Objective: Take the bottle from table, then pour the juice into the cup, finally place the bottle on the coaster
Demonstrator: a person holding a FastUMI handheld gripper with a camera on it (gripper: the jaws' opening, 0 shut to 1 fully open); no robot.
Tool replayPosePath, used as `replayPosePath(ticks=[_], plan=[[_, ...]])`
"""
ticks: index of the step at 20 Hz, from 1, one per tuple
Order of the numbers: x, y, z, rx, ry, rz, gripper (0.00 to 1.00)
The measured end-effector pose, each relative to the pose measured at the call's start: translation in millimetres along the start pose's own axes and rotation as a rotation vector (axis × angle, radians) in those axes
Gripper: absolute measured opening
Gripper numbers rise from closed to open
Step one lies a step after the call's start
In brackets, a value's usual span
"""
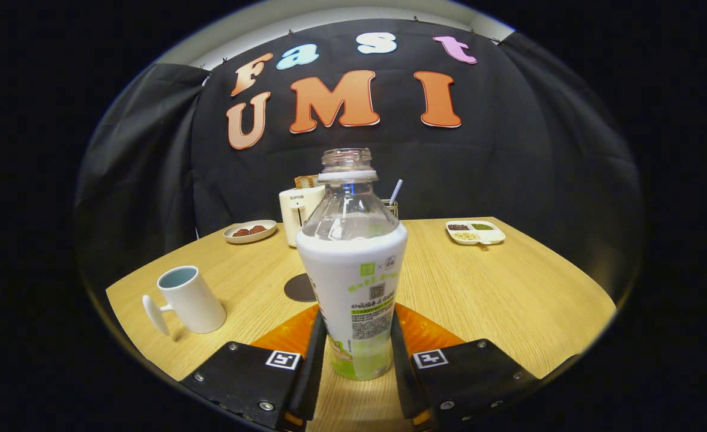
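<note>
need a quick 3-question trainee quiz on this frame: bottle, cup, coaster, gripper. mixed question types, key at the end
1. True or false: the bottle stands upright with no cap on, between the fingers of the gripper.
2. Multiple choice: where is the dark round coaster? A) under the white cup B) on the table just behind the bottle, partly hidden by it C) on the divided tray
3. Fill in: the cup stands to the ____ of the bottle, handle towards the camera.

Key: 1 true. 2 B. 3 left.
</note>
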State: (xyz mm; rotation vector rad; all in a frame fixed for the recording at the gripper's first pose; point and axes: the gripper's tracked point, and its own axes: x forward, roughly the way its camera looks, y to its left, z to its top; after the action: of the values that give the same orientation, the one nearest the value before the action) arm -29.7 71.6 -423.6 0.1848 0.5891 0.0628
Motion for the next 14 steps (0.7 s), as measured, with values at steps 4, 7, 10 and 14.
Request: replayPosePath(ticks=[4, 7, 10, 14], plan=[[-5, 13, 18, -0.048, -0.029, 0.010, 0.52], [-7, 20, 31, -0.118, -0.050, -0.013, 0.53], [-6, 31, 41, -0.181, -0.059, -0.020, 0.52], [-4, 48, 50, -0.333, -0.057, -0.030, 0.52]])
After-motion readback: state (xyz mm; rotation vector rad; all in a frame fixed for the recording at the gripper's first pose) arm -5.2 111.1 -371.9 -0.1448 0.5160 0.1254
